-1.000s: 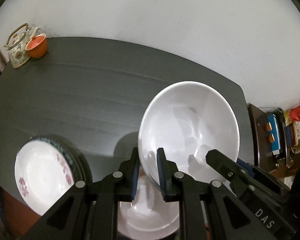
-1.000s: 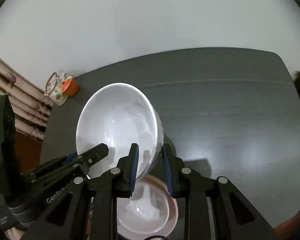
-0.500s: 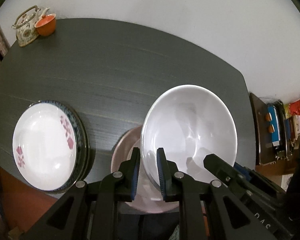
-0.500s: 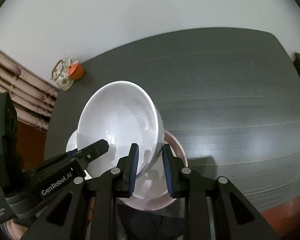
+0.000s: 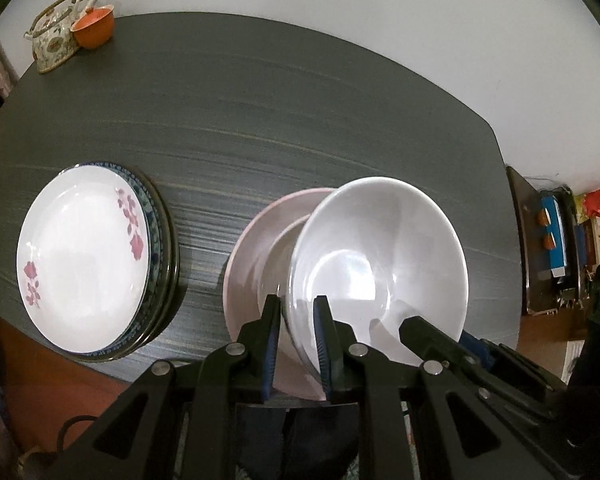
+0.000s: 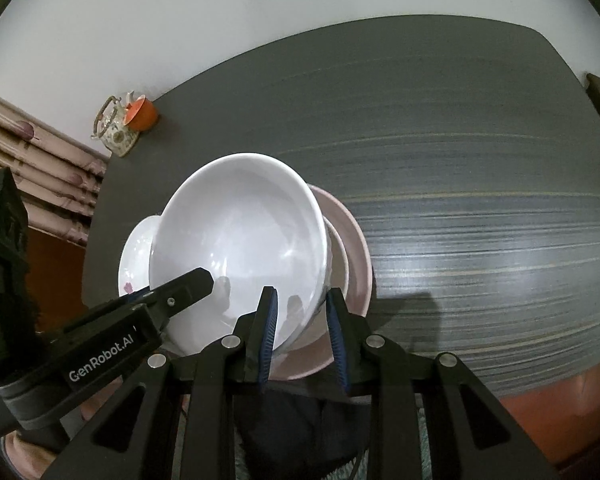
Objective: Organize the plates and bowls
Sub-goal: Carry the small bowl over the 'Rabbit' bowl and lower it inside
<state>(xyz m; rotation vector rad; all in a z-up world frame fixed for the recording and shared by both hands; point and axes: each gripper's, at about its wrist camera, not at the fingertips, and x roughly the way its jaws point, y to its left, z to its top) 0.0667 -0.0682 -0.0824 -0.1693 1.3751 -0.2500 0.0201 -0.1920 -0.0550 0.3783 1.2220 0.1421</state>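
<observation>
White bowl (image 5: 380, 264) — sitting tilted over the pink plate (image 5: 252, 248) on the dark table (image 5: 260, 120), mouth facing up and toward the cameras. Left gripper (image 5: 297, 344) and right gripper (image 6: 302, 336) are each pinching its near rim — one finger inside, one outside. Flowered plate stack (image 5: 84, 260) is lying just beside.

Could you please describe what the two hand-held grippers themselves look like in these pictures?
Both are matte black. The left hand-held gripper and right hand-held gripper have angular fingers with triangular cut-outs, silver pivot screws and ribbed blue pads. White "GenRobot.AI" lettering marks the left one's body.
</observation>
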